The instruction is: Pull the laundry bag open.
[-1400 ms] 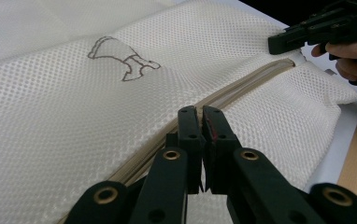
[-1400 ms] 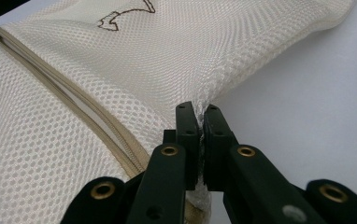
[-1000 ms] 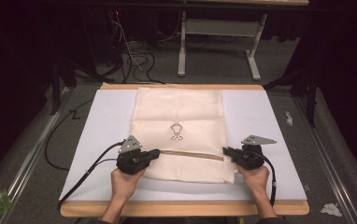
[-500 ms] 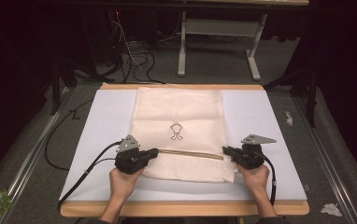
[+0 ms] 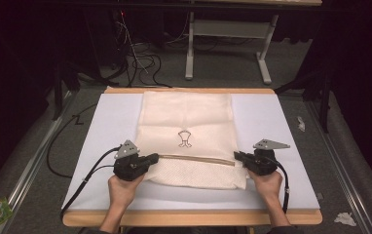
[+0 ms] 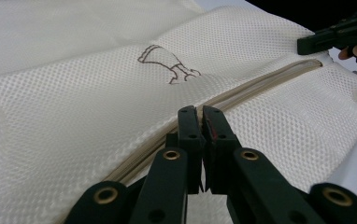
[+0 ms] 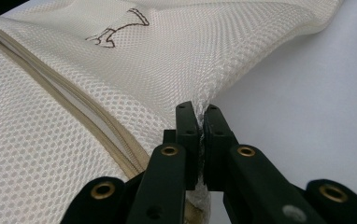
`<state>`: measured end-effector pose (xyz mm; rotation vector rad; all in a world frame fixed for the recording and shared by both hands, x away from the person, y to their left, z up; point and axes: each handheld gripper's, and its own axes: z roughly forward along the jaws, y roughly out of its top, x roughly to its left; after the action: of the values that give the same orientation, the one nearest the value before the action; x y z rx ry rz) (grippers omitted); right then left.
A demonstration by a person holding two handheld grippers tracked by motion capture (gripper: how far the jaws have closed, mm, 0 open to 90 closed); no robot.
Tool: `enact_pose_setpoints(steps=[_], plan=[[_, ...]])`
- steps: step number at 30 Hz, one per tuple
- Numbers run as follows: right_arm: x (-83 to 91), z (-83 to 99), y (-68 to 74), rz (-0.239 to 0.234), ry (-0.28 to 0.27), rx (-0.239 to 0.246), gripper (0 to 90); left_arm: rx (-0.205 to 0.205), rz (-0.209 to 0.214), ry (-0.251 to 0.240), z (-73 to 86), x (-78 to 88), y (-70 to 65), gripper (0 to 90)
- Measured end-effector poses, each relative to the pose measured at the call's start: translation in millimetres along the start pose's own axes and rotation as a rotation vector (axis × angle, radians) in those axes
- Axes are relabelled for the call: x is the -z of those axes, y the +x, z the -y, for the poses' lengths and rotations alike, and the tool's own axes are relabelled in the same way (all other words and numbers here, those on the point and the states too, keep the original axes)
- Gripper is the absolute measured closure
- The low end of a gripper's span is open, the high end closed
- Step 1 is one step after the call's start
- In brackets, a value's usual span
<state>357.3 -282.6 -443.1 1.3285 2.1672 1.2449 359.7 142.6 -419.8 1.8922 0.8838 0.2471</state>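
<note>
Mesh bag (image 5: 189,136) lay mid-frame on counter (image 5: 271,122). Left hand-held gripper (image 6: 199,116) clamped at zipper (image 5: 196,159) end; right hand-held gripper (image 7: 198,116) pinched bag edge. Best: keep mesh taut, pull along zipper line.

The left gripper (image 5: 156,157) shifted a little toward the left edge of the table, along the line of the zip (image 5: 196,159) and away from the right gripper (image 5: 236,155). With that, slightly more of the zip lay bare between the two grippers on the mesh bag (image 5: 189,117). The left hand (image 5: 121,187) and its trailing cable moved with it by the same small amount.
</note>
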Motion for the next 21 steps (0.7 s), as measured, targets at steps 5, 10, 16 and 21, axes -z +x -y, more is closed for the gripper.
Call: enact_pose_setpoints(steps=[5,10,16,21], plan=[[2.1,0.3,-2.2,0.006,0.003,-0.001,88.7,0.013,-0.011,-0.006,1.2,5.0,4.8,87.2],[1.5,0.3,-2.3,0.011,-0.001,0.0,88.7,0.011,-0.025,-0.004,1.7,7.0,7.6,87.2],[2.7,0.2,-3.0,0.016,-0.004,-0.001,88.7,0.015,-0.038,-0.004,2.4,9.1,10.4,87.2],[3.5,0.8,-5.3,0.022,-0.008,-0.008,88.7,0.029,-0.045,-0.012,2.6,13.0,15.6,87.1]])
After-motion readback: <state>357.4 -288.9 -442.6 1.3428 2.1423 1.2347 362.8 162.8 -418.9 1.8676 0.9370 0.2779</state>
